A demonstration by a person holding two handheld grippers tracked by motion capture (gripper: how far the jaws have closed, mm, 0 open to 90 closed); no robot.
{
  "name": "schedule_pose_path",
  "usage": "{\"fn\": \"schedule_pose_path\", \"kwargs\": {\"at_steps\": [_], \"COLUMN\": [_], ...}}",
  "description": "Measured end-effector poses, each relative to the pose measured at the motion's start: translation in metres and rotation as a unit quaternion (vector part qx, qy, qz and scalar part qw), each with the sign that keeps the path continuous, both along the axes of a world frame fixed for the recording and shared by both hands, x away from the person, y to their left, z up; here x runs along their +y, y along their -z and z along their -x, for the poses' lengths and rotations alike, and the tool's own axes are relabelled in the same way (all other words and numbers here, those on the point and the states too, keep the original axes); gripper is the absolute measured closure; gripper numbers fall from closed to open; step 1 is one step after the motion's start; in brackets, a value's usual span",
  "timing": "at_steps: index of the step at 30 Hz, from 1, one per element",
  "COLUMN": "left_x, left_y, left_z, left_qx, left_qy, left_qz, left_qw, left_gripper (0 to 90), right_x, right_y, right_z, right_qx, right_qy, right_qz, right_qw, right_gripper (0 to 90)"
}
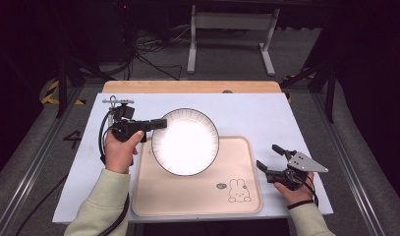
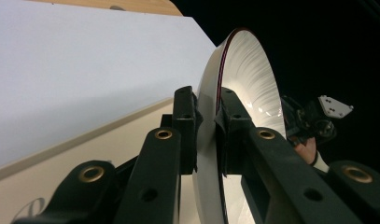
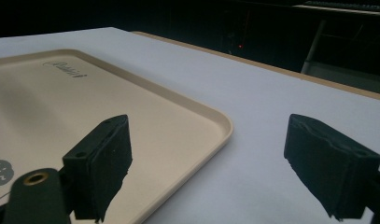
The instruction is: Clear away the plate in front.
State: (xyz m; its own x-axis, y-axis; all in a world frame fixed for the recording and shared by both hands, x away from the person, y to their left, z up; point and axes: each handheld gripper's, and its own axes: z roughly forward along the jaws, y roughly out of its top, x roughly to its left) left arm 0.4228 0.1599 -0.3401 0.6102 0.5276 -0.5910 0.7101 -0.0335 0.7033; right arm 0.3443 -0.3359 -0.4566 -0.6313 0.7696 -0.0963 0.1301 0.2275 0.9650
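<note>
the plate point(image 1: 185, 142) is showing as round, white and glossy, with fine ribbed lines fanning toward a thin dark rim, and it is tilting above the far left part of the tray point(image 1: 197, 201). the left gripper point(image 1: 160, 123) is clamping its black jaws narrowly on the plate's left edge, one pad on each face. the right gripper point(image 1: 268, 156) is hovering over the white table point(image 1: 246, 113) just beside the smooth beige round-cornered tray, jaws standing wide and holding nothing.

My high view looks forward and down over the whole table point(image 1: 266, 110). Each gripper view sits low and close behind its own jaws; all three share the beige tray point(image 1: 197, 196).
</note>
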Motion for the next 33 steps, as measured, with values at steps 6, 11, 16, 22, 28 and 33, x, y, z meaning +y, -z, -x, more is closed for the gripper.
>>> {"fn": "schedule_pose_path", "kwargs": {"at_steps": [6, 11, 16, 22, 28, 33], "left_x": [-0.011, -0.022, -0.032, -0.038, -0.042, -0.043], "left_y": [0.009, 0.016, 0.025, 0.031, 0.042, 0.052], "left_z": [-0.002, -0.003, -0.005, -0.007, -0.011, -0.015], "left_qx": [0.010, 0.023, 0.035, 0.042, 0.056, 0.071], "left_qy": [0.027, 0.046, 0.060, 0.072, 0.073, 0.074], "left_qz": [-0.009, -0.024, -0.039, -0.060, -0.062, -0.057], "left_qw": [0.9996, 0.9984, 0.9968, 0.9947, 0.9939, 0.9931], "left_gripper": [80.1, 80.1, 80.0, 79.7, 79.2, 79.2], "right_x": [0.000, 0.000, 0.000, -0.001, -0.001, -0.002], "right_y": [0.000, 0.000, 0.000, 0.000, 0.000, 0.000], "right_z": [0.000, 0.000, 0.000, 0.000, 0.000, -0.001], "right_qx": [0.000, 0.001, 0.001, 0.001, 0.003, 0.003], "right_qy": [0.000, 0.002, 0.001, 0.001, 0.002, 0.002], "right_qz": [0.000, -0.001, -0.001, -0.003, -0.007, -0.007], "right_qw": [1.0000, 1.0000, 1.0000, 1.0000, 1.0000, 1.0000], "right_gripper": [15.1, 14.6, 14.6, 14.6, 14.6, 14.6]}}
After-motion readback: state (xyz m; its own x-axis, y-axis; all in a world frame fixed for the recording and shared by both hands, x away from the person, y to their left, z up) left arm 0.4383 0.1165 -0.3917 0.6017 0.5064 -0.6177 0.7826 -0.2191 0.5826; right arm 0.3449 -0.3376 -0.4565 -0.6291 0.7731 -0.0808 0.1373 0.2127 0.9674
